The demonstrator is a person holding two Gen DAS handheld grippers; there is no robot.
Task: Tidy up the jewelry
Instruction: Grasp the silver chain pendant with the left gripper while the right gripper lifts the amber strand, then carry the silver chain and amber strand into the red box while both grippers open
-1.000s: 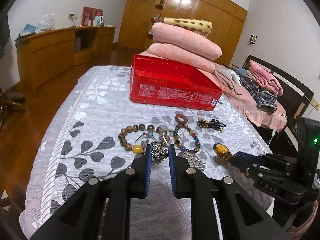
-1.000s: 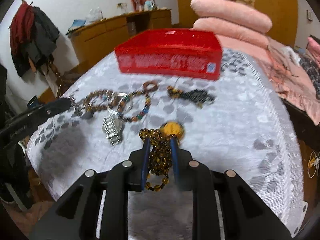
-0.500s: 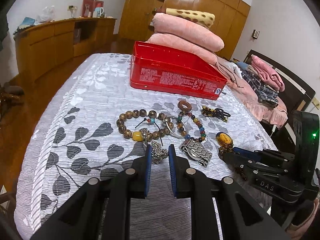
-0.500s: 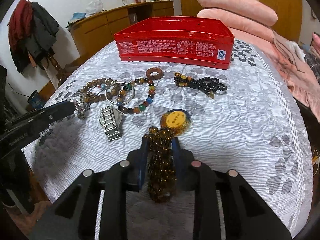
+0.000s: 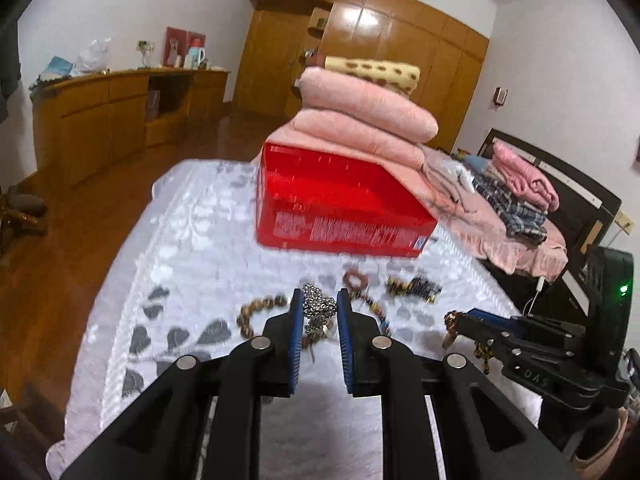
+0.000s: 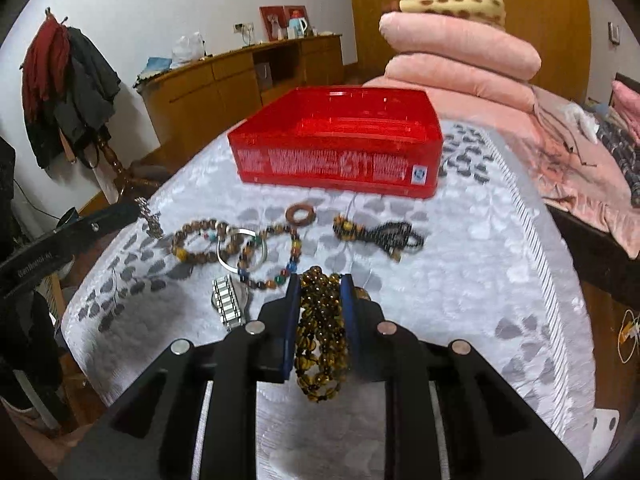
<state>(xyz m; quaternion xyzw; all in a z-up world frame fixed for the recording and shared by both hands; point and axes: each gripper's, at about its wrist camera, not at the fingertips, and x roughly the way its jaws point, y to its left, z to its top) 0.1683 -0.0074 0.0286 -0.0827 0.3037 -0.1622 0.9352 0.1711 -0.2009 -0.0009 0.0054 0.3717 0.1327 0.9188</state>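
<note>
My left gripper [image 5: 318, 300] is shut on a silver ball-chain necklace [image 5: 317, 307] and holds it above the bed. My right gripper [image 6: 320, 286] is shut on an amber bead necklace [image 6: 320, 328] that hangs bunched between its fingers, also lifted. A red open box [image 6: 340, 160] stands ahead on the grey leaf-patterned bedspread [image 6: 480, 280]; it also shows in the left wrist view [image 5: 340, 208]. On the spread lie a brown bead bracelet [image 6: 196, 240], a multicolour bead strand with a wooden ring [image 6: 300, 216], a silver bangle [image 6: 240, 248], a metal watch [image 6: 228, 304] and a black bead string [image 6: 384, 234].
Folded pink blankets [image 5: 360, 120] are stacked behind the box. A wooden sideboard [image 5: 100, 120] runs along the left wall. Clothes [image 5: 520, 192] lie on the pink bed at the right. A coat stand [image 6: 68, 92] is at the left. The bed edge drops off on both sides.
Both grippers have lifted off the spread with their necklaces. The silver chain has come up from among the bracelets, and the views have tilted toward the red box.
</note>
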